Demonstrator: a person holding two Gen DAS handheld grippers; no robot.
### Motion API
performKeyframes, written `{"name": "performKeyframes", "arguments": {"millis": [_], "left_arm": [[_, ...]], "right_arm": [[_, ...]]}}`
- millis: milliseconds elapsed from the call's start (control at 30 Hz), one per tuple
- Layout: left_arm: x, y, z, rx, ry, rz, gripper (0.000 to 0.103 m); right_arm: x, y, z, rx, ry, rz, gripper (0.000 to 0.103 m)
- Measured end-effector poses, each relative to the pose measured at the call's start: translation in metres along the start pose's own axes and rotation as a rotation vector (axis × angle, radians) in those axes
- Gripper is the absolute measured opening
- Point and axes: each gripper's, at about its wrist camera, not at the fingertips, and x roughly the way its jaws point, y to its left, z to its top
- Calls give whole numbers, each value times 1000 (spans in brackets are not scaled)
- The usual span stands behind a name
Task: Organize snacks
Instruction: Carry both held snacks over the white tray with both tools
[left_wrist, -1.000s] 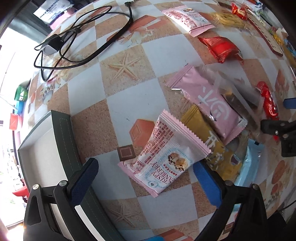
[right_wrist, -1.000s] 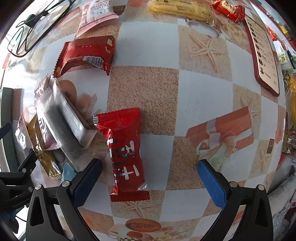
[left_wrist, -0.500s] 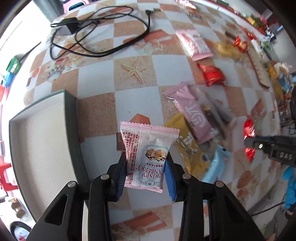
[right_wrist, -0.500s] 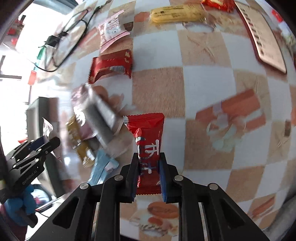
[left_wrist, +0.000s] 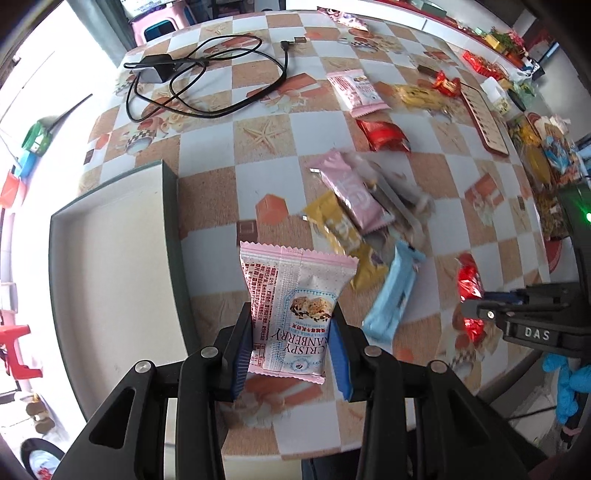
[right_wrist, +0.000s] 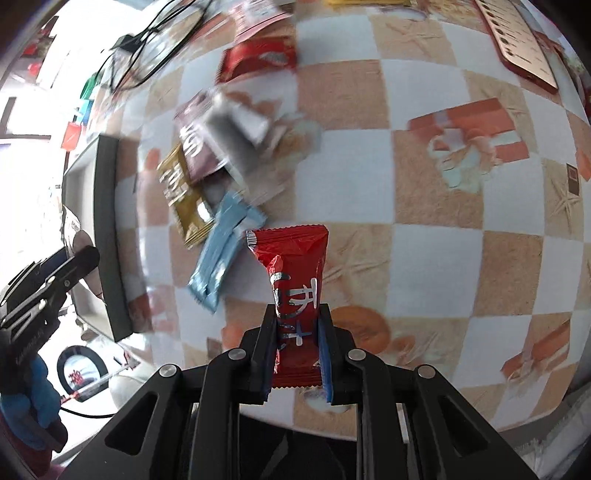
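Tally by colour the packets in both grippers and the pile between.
Pink: 2, cranberry packet in left gripper, pink bar packet
Red: 1, red packet in right gripper
Gold: 1, gold packet
Light blue: 1, light-blue packet
Grey: 1, grey packet, blurred
Total: 6

Daylight, bright, coming from the left side of both views: that edge is blown out to near white, detail lost. White inner face of the tray (left_wrist: 110, 266) washed pale. Fisheye barrel distortion strong, checker tiles on the counter (left_wrist: 258, 173) bow toward the rim, black vignette at the corners. Left wrist view mostly sharp; print on the pink packet (left_wrist: 291, 306) readable, mild motion smear on the snack pile (left_wrist: 362, 199). Right wrist view heavy motion blur across the pile (right_wrist: 221, 147) and upper left, only the red packet (right_wrist: 295, 280) in the claw stays crisp. Shadows soft and short, small foil glints
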Motion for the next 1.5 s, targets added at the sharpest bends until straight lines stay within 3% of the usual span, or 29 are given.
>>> {"name": "performKeyframes", "arguments": {"millis": [267, 500, 967, 1267, 1500], "left_arm": [[-15, 23, -27, -58, -9, -5, 41], [-26, 67, -41, -159, -44, 23, 41], [-19, 159, -83, -367, -33, 117, 41], [0, 188, -102, -435, 8, 140, 41], [17, 203, -108, -467, 42, 139, 41]], "right_arm": [[-3, 41, 0, -102, 5, -37, 21], [6, 90, 6, -205, 16, -57, 21], [37, 229, 20, -466, 38, -39, 21], [67, 296, 29, -550, 60, -25, 21], [85, 313, 38, -540, 83, -16, 21]]}}
